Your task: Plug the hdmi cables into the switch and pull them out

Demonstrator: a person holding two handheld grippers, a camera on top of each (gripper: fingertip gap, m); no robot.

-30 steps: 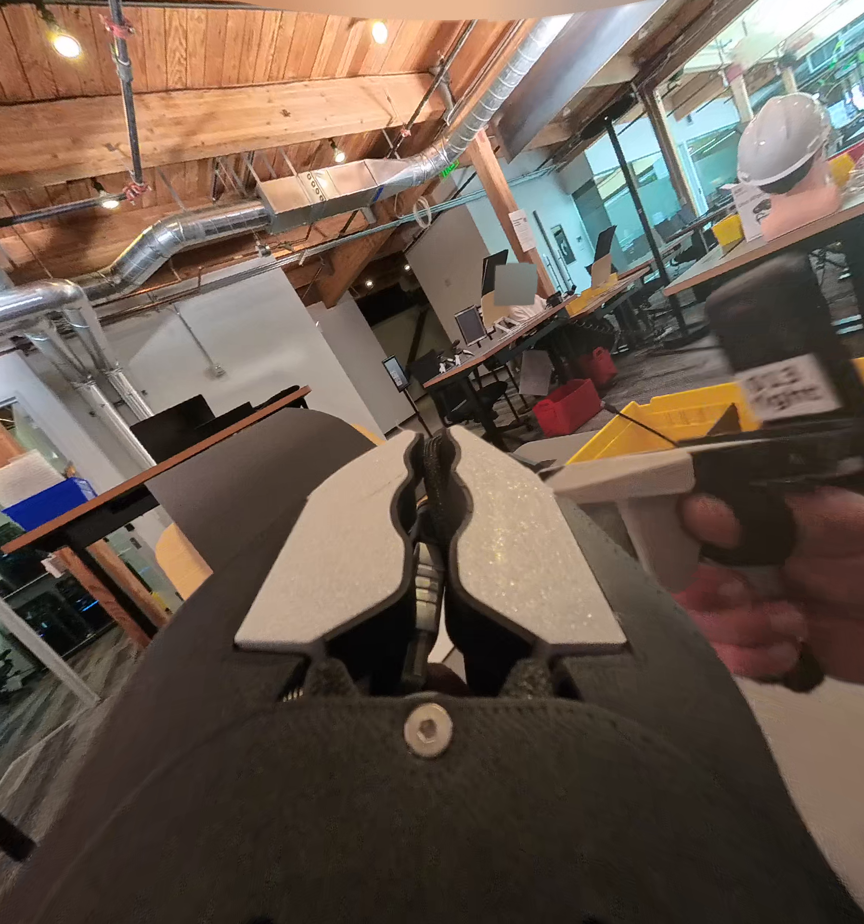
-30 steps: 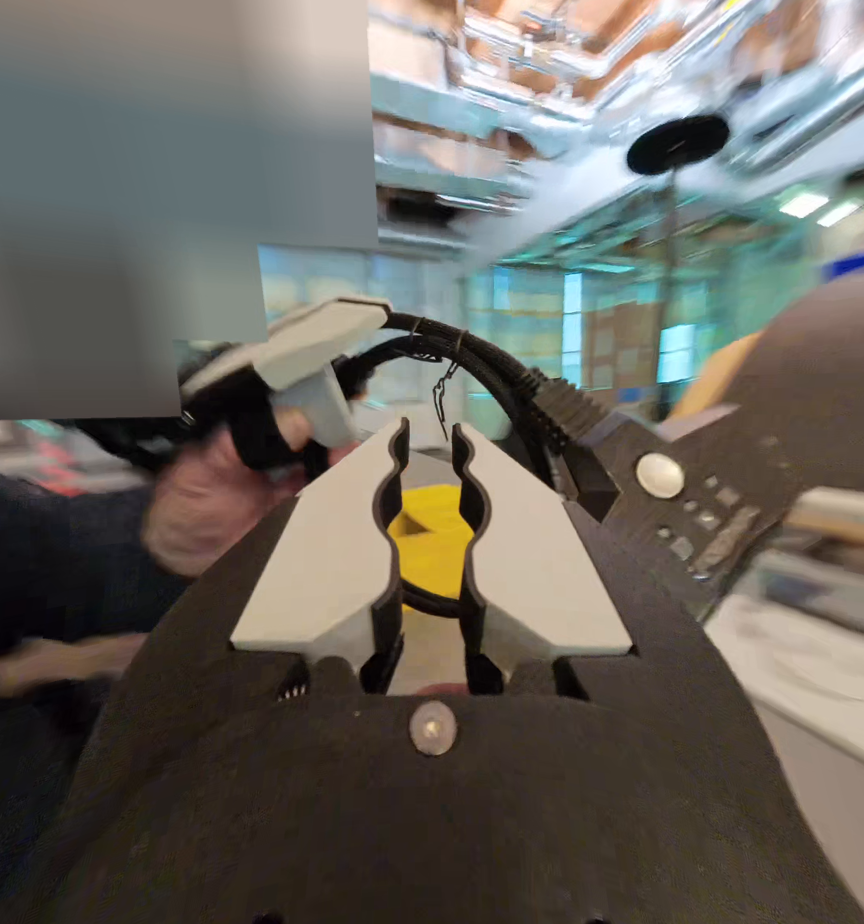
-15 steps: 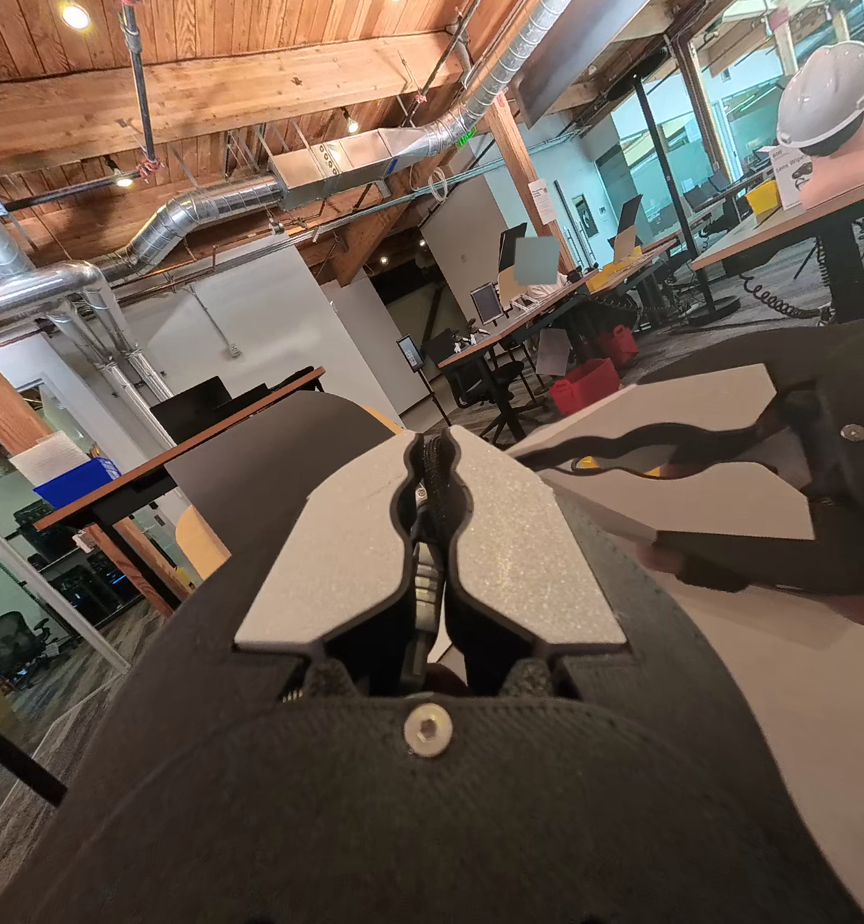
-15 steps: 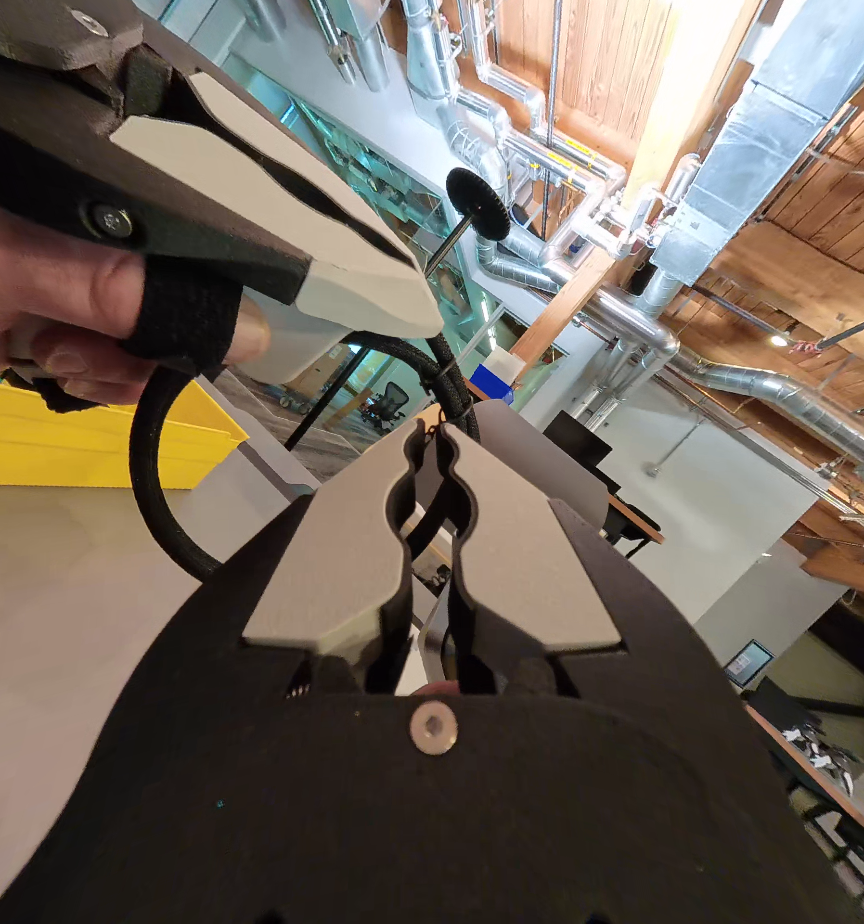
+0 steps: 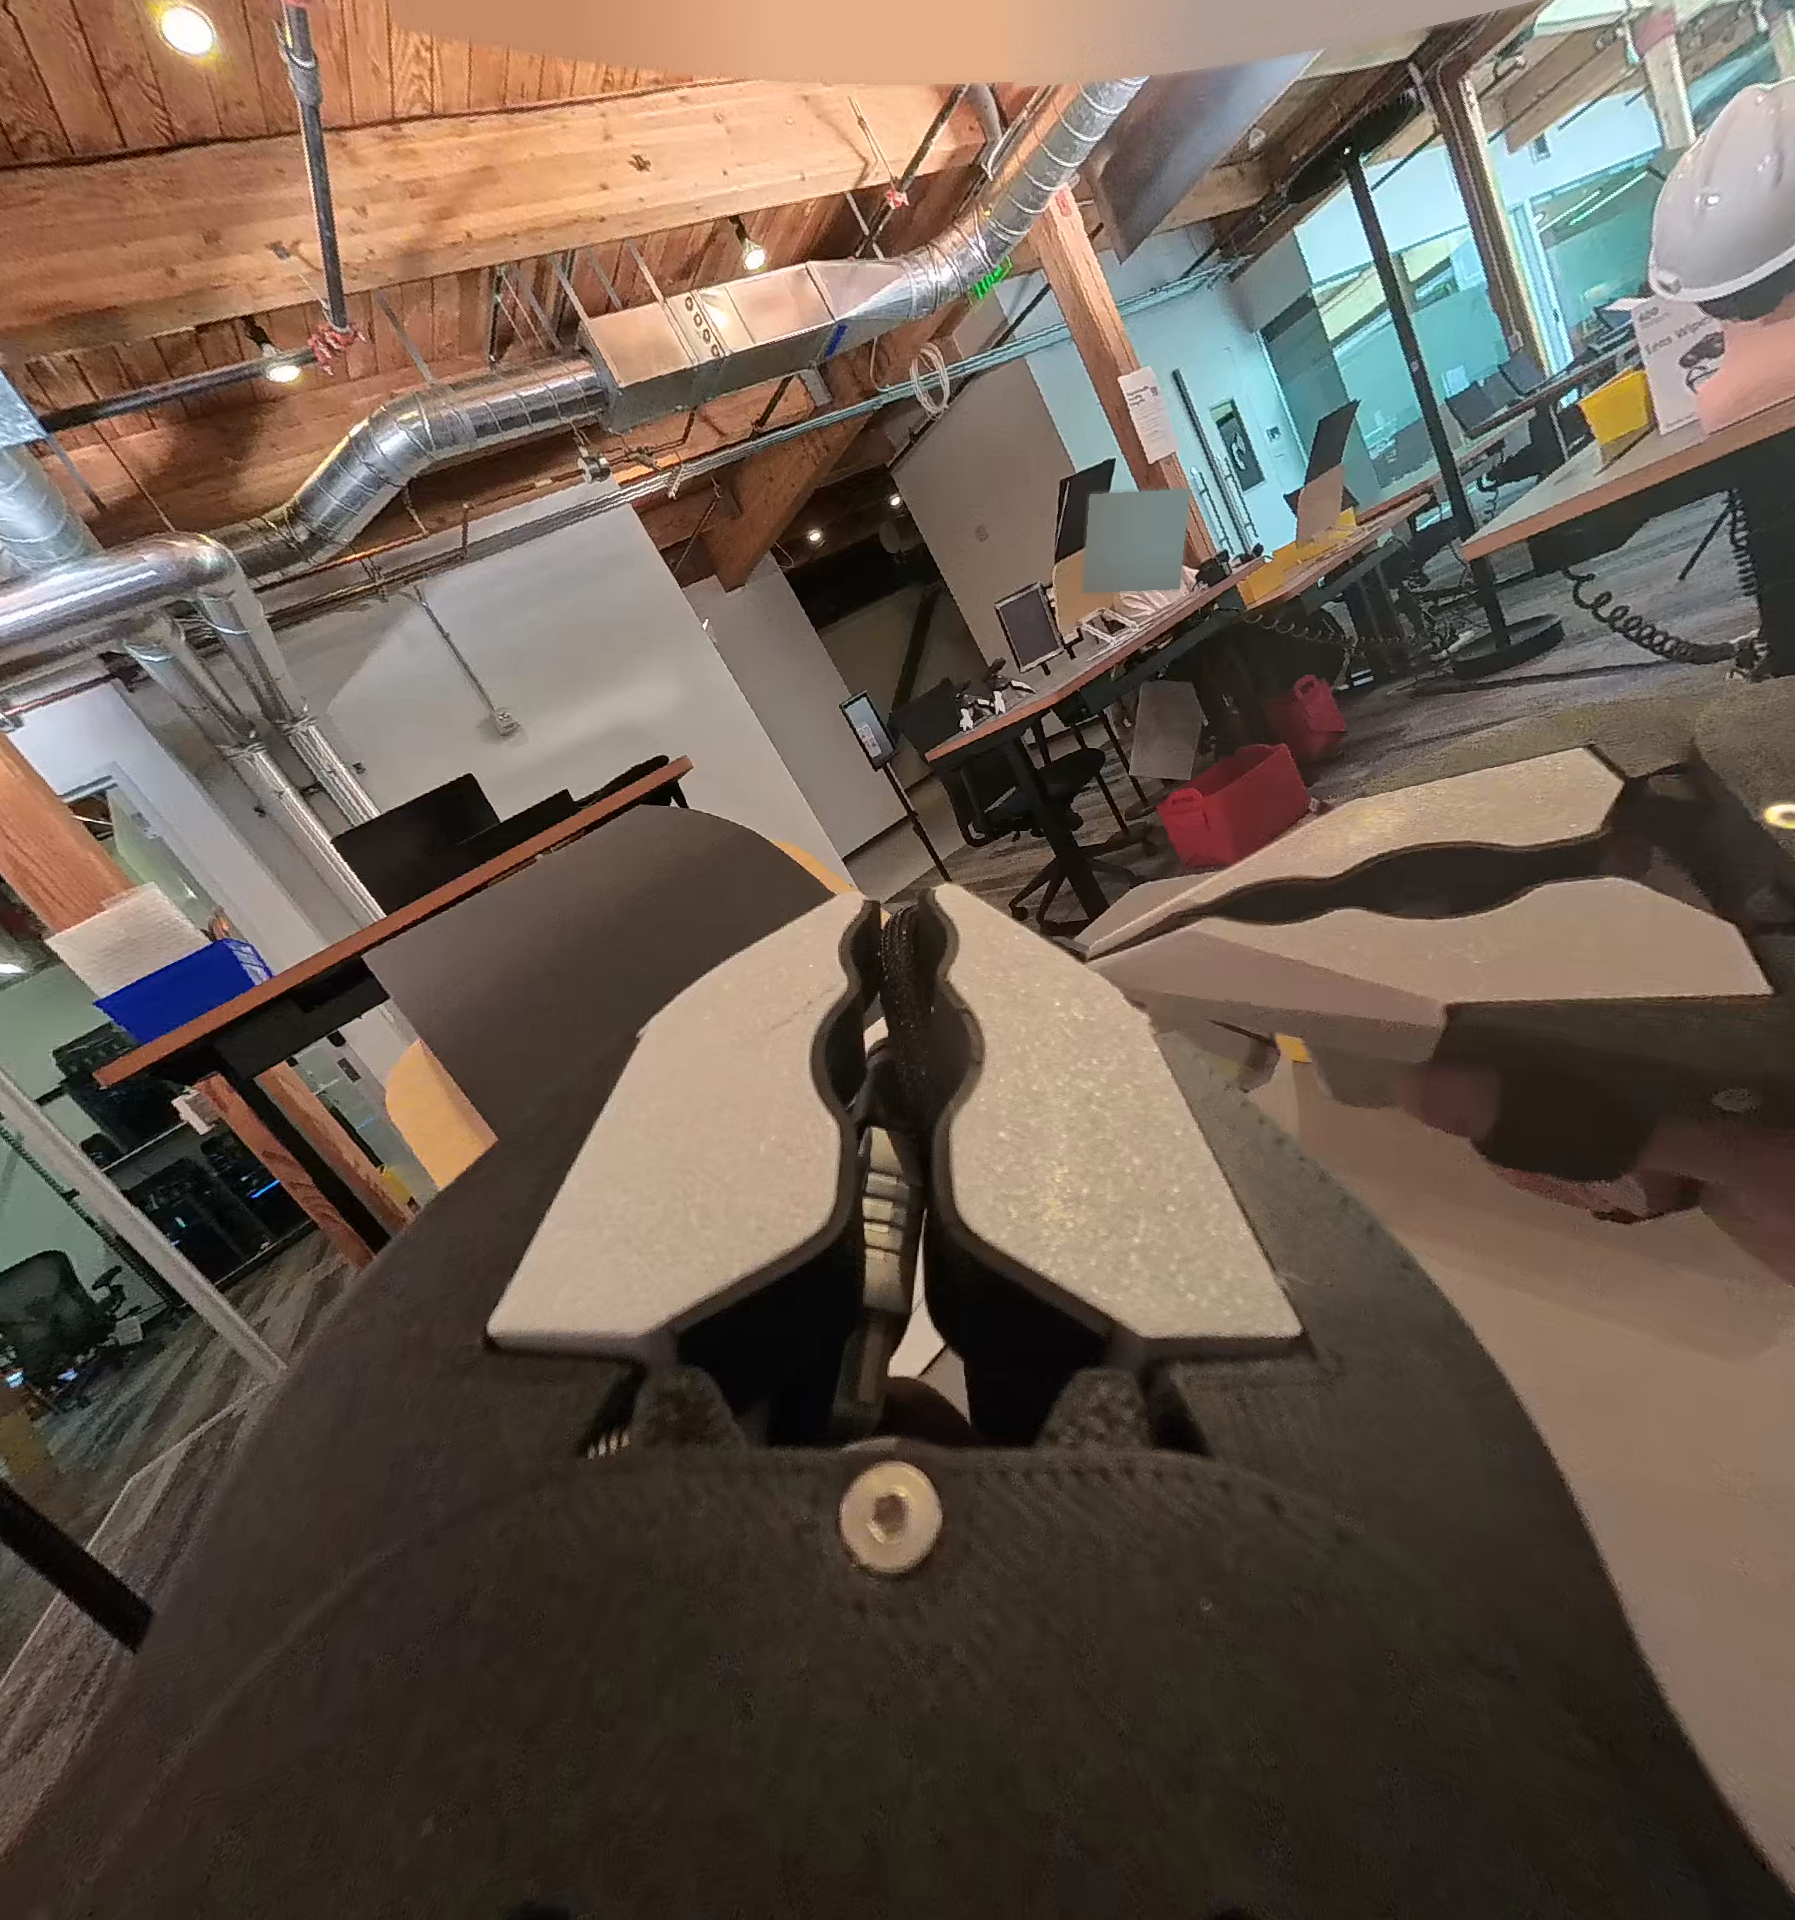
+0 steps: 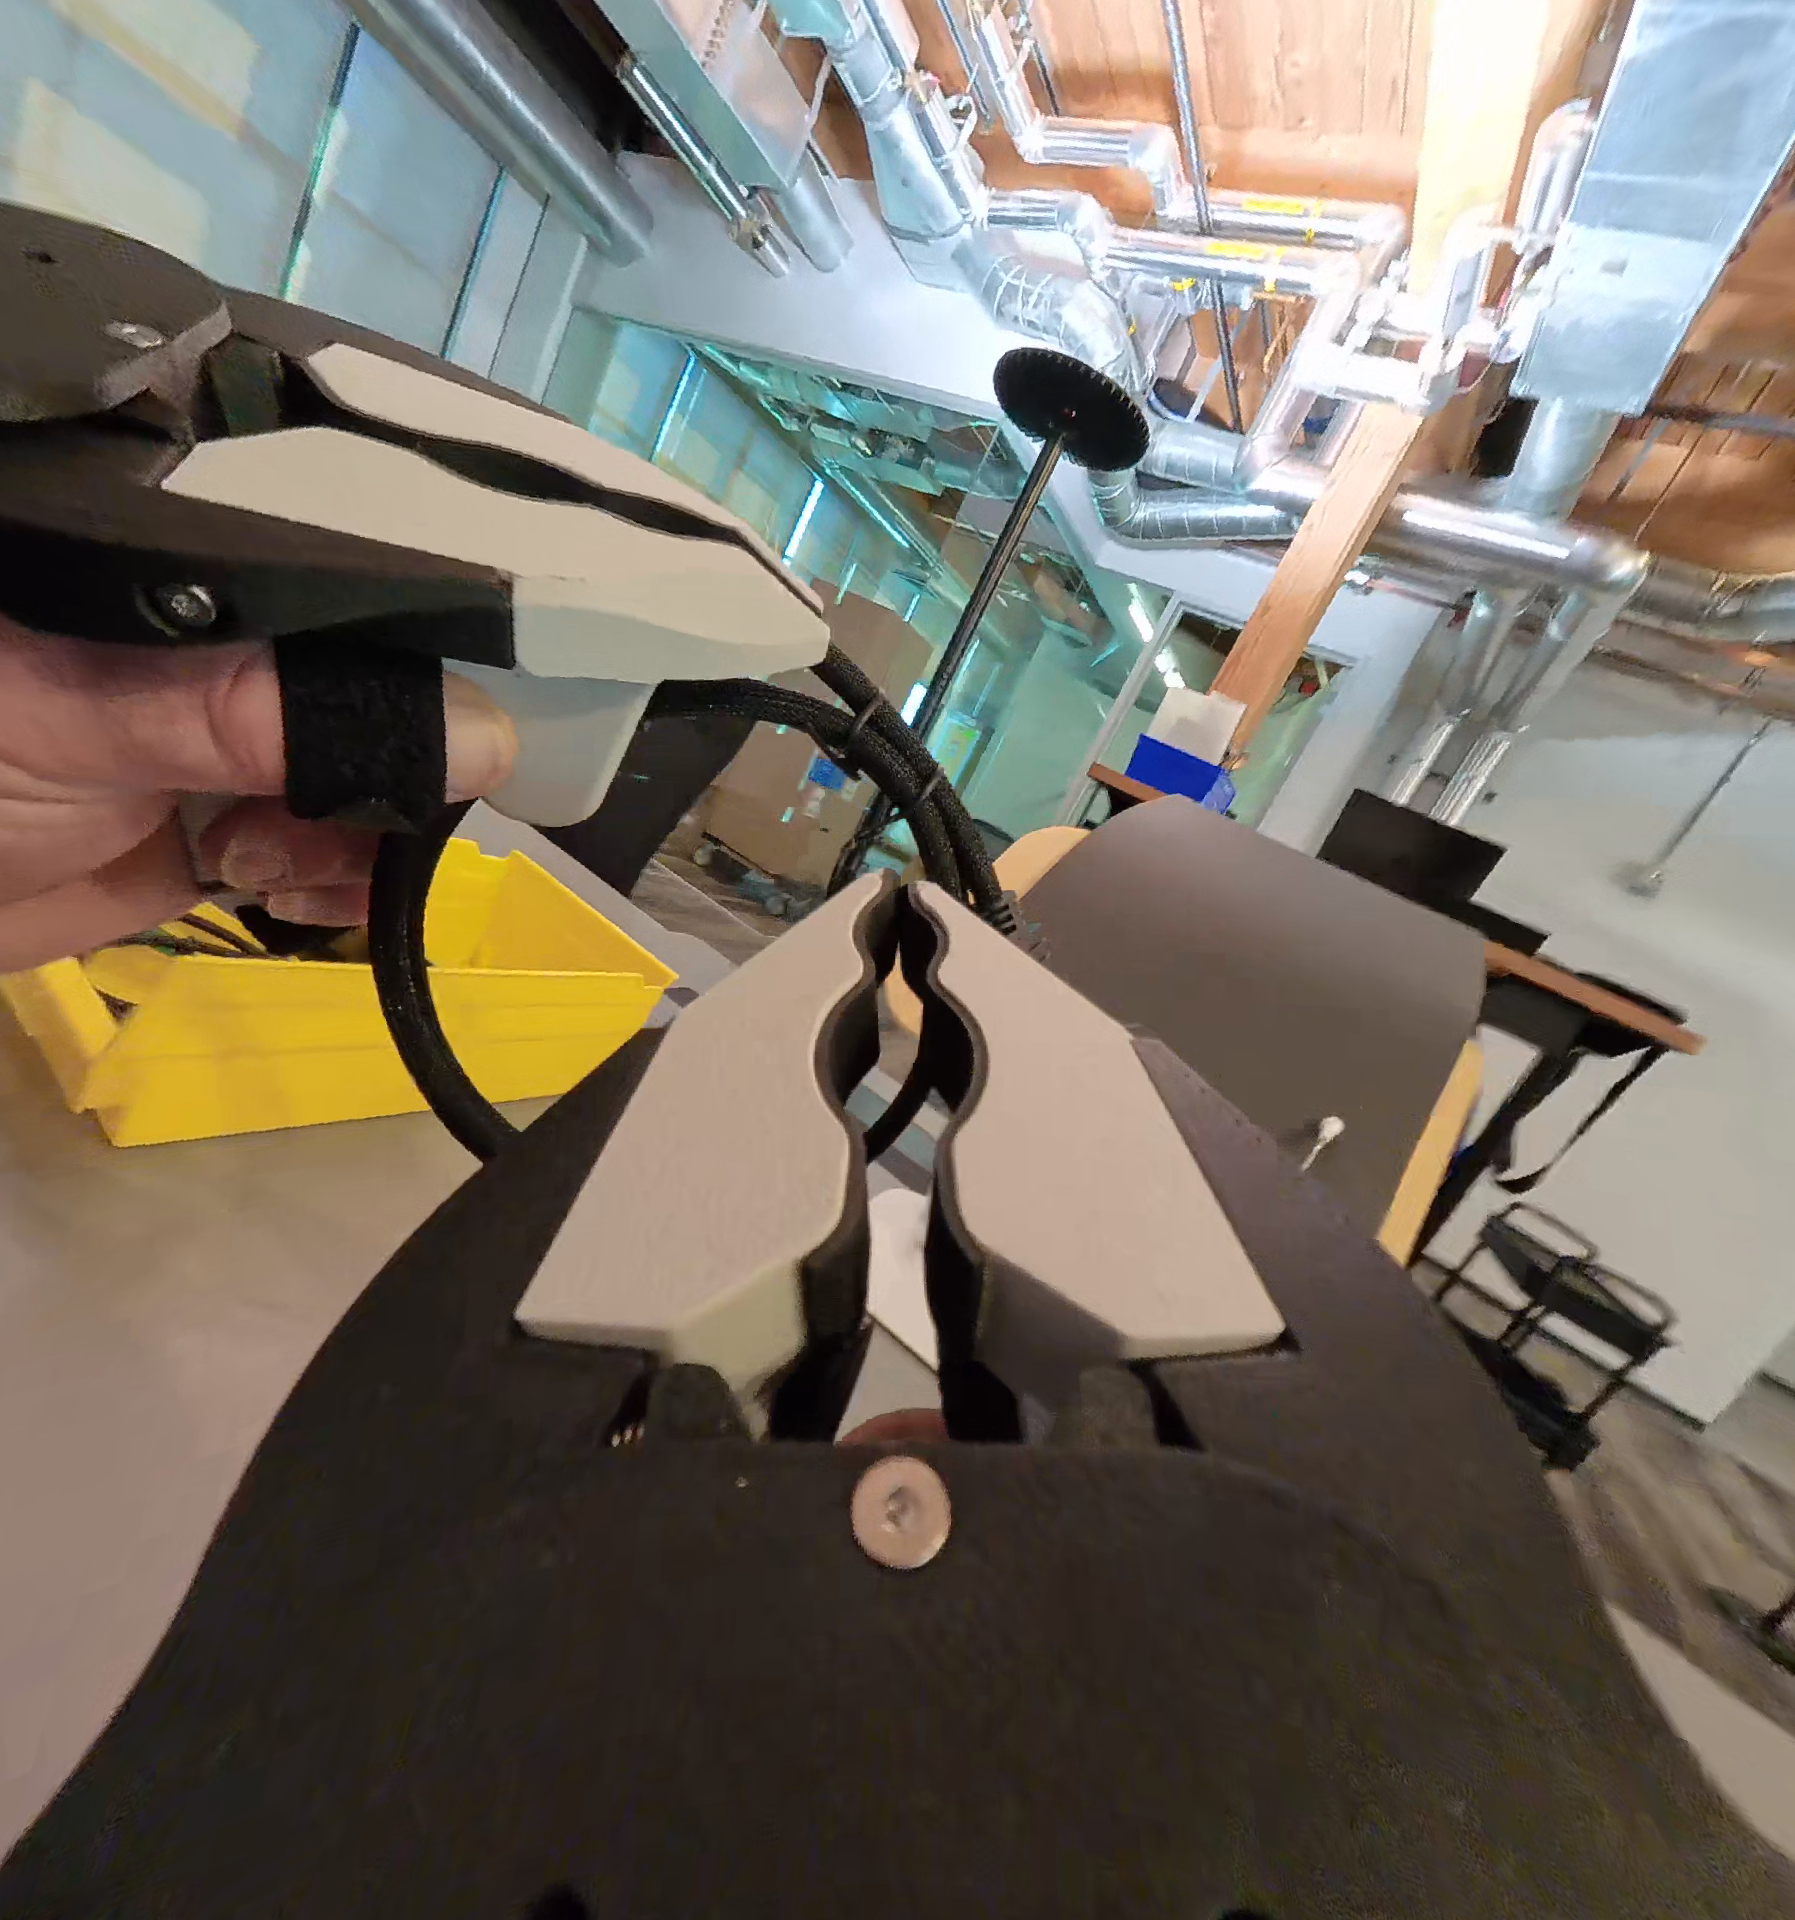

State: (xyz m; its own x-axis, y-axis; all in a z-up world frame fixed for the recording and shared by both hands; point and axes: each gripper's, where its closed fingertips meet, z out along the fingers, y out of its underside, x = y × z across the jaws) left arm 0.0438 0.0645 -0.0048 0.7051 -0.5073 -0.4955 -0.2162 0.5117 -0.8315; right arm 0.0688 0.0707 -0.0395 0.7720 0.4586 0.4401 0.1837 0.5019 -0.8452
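Jaws of the left gripper (image 5: 901, 912) are pressing tight on the braided hdmi cable (image 5: 903, 992), which is running lengthwise down the slot between them with its plug end sitting deep toward the hinge. Those of the right gripper (image 6: 898, 902) are meeting at the tips with nothing plainly pinched. The cable's loop is only passing behind their gap, and its strain relief is showing just beyond the tips. No switch is showing in either view. Judging from this, the cable is being readied for plugging. Doing it well is calling for finding the switch first, keeping the plug square to the port, and letting the loop hang slack, not dragging sideways.
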